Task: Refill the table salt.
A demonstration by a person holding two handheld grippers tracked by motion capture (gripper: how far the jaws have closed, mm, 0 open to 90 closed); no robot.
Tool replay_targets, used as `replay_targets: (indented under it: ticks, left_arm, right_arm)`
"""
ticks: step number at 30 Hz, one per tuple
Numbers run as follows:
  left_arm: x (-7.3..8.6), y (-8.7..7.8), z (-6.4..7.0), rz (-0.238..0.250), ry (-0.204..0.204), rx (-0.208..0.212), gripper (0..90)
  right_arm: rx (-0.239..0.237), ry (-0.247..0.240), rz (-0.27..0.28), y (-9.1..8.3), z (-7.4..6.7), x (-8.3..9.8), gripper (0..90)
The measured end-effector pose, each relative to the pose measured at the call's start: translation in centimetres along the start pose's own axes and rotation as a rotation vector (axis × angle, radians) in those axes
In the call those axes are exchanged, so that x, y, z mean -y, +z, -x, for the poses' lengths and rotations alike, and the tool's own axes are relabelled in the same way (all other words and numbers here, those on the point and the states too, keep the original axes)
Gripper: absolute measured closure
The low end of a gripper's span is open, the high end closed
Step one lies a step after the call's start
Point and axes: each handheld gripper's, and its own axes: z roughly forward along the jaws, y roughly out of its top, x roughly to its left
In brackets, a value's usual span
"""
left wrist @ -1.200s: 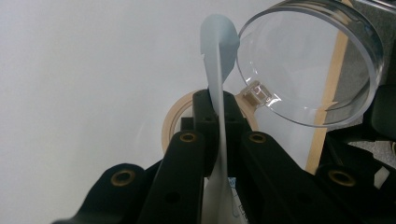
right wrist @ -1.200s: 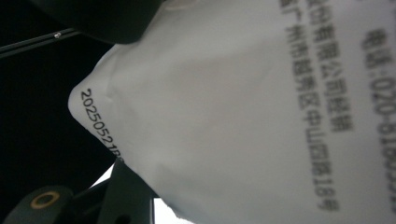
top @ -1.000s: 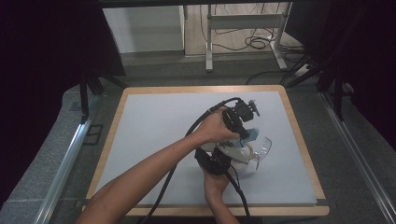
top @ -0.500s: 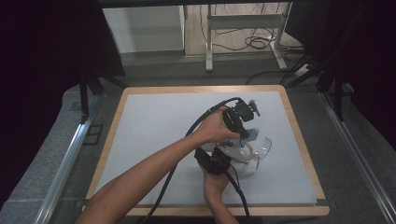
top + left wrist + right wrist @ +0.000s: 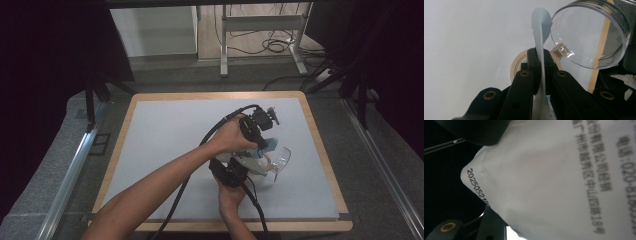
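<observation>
My left gripper (image 5: 541, 53) pinches the packet's pale edge (image 5: 539, 32), a clear dish (image 5: 590, 35) just beside my fingers; my right gripper's state I cannot tell.

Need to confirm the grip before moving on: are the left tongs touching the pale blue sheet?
Touching. In the left gripper view the left tongs are shut on the pale blue sheet, which stands up edge-on from between the black jaws with no gap.

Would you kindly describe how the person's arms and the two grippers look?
Both forearms are bare, no sleeves showing. The left gripper and right gripper are black; a black cable trails from each. The jaws carry brass-coloured rivets. A grey plate tops the right gripper.
</observation>
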Motion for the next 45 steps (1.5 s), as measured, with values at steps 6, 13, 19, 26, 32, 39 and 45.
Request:
replay_targets:
  ticks: [6,13,19,26,32,39,45]
  left_arm:
    - [-0.15,-0.14,0.11,0.0,0.002,-0.003,89.9]
    - [-0.18,-0.23,0.15,0.002,0.001,-0.004,89.9]
    - [-0.13,-0.26,0.15,0.002,0.0,-0.005,89.9]
    - [-0.12,-0.34,0.17,0.005,0.0,-0.006,89.8]
    - [-0.08,-0.34,0.15,0.004,0.001,-0.006,89.9]
    - [-0.09,-0.38,0.15,0.005,0.0,-0.006,89.9]
    - [-0.09,-0.34,0.14,0.004,0.001,-0.005,89.9]
  right_arm:
    - [0.003,-0.004,0.002,-0.09,0.0,-0.17,55.0]
    - [0.003,-0.004,0.002,-0.12,-0.04,-0.26,55.0]
    - [0.002,-0.008,0.003,-0.09,-0.07,-0.26,55.0]
    - [0.001,-0.006,0.004,-0.1,-0.12,-0.27,55.0]
    - [0.001,-0.007,0.004,-0.08,-0.13,-0.25,55.0]
    - [0.0,-0.005,0.004,-0.08,-0.12,-0.29,55.0]
    - [-0.003,0.001,0.008,-0.03,-0.12,-0.27,55.0]
